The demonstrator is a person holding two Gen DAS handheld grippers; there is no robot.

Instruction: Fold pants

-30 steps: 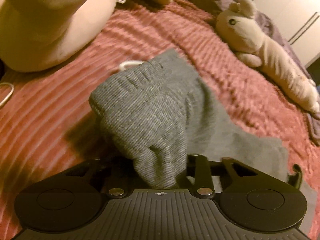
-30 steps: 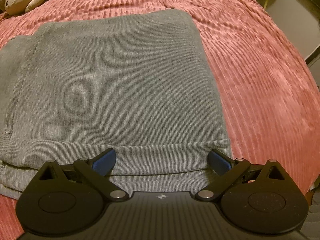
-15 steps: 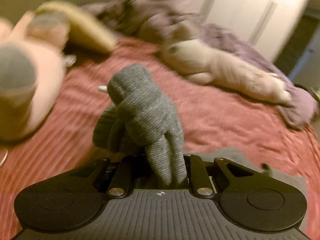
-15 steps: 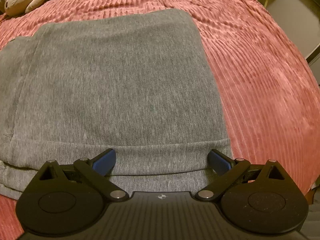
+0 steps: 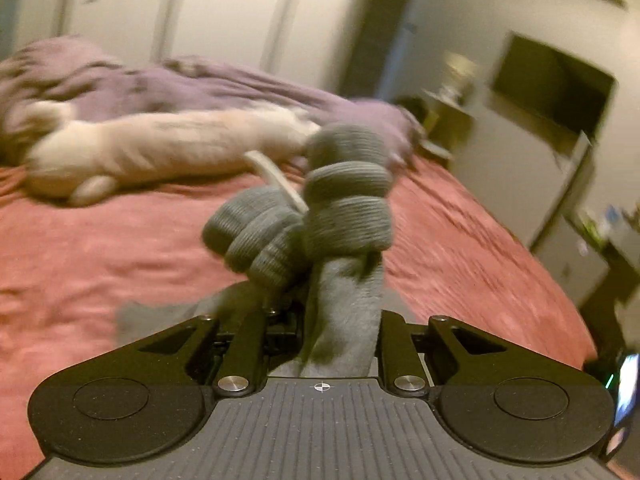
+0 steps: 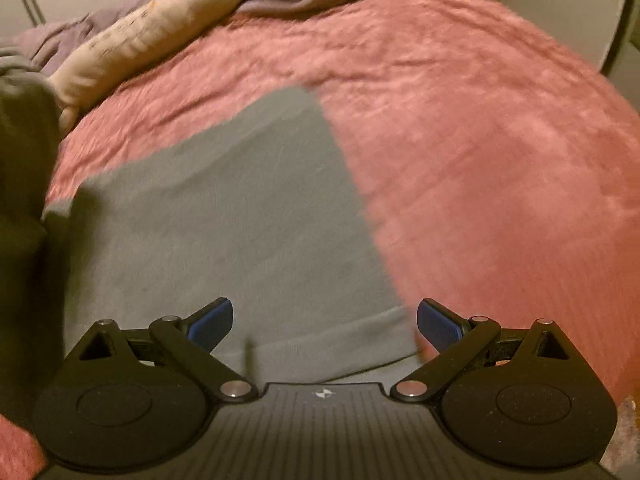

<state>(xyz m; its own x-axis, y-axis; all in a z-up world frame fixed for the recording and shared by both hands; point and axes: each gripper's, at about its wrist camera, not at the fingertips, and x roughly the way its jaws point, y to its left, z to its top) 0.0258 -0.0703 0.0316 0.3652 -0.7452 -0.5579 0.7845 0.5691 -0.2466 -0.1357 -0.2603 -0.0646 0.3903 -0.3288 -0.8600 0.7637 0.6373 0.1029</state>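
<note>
The grey ribbed pants [image 6: 240,216] lie flat on the red ribbed bedspread [image 6: 480,140] in the right wrist view. My right gripper [image 6: 324,320] is open, its blue-padded fingers [image 6: 212,320] spread just above the pants' near hem. My left gripper [image 5: 320,320] is shut on the bunched waistband end of the pants [image 5: 344,208], lifted above the bed, with a white drawstring [image 5: 276,180] sticking out. More grey fabric [image 5: 160,316] lies below it. The lifted cloth shows as a dark mass [image 6: 24,200] at the left of the right wrist view.
A long cream plush toy [image 5: 160,148] lies across the far side of the bed in front of a crumpled purple blanket [image 5: 200,84]. White wardrobe doors [image 5: 200,8] stand behind. A dark screen [image 5: 552,84] and furniture are right of the bed.
My left gripper has lifted the bunched waistband off the bed and swung to the right. My right gripper has risen and tilted up; it stays open.
</note>
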